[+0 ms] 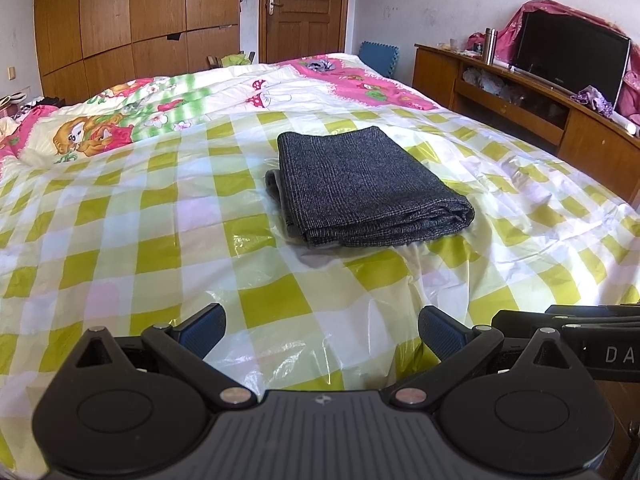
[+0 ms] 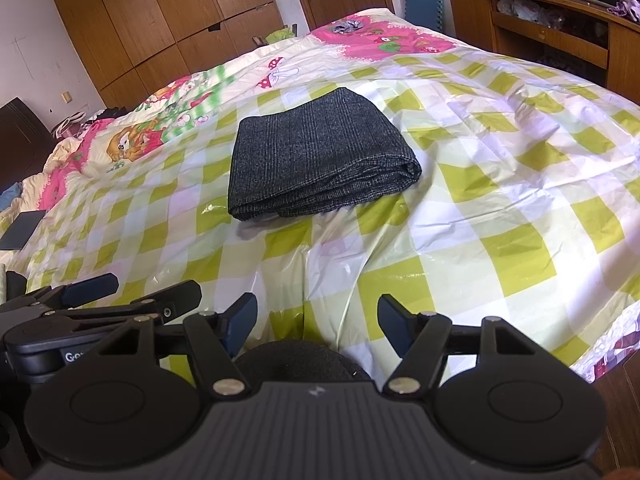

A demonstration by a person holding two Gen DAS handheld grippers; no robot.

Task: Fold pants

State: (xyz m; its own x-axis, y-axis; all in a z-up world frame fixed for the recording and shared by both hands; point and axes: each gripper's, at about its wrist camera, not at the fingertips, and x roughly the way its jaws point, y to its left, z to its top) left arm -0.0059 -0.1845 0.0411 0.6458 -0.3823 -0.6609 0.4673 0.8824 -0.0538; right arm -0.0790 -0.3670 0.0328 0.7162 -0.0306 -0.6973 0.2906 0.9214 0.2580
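pants: folded into a compact stack on the checked sheet, well ahead of both grippers, untouched | left gripper: jaws wide apart, empty | right gripper: jaws apart, empty | judgement: folding looks finished, grippers held back clear

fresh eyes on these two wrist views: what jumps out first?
The dark grey pants, folded into a neat stack, lie alone mid-bed on the yellow-green checked plastic sheet. Both the left gripper and the right gripper are open and empty, near the bed's near edge, well short of the pants. Beyond is a bright cartoon-print quilt.
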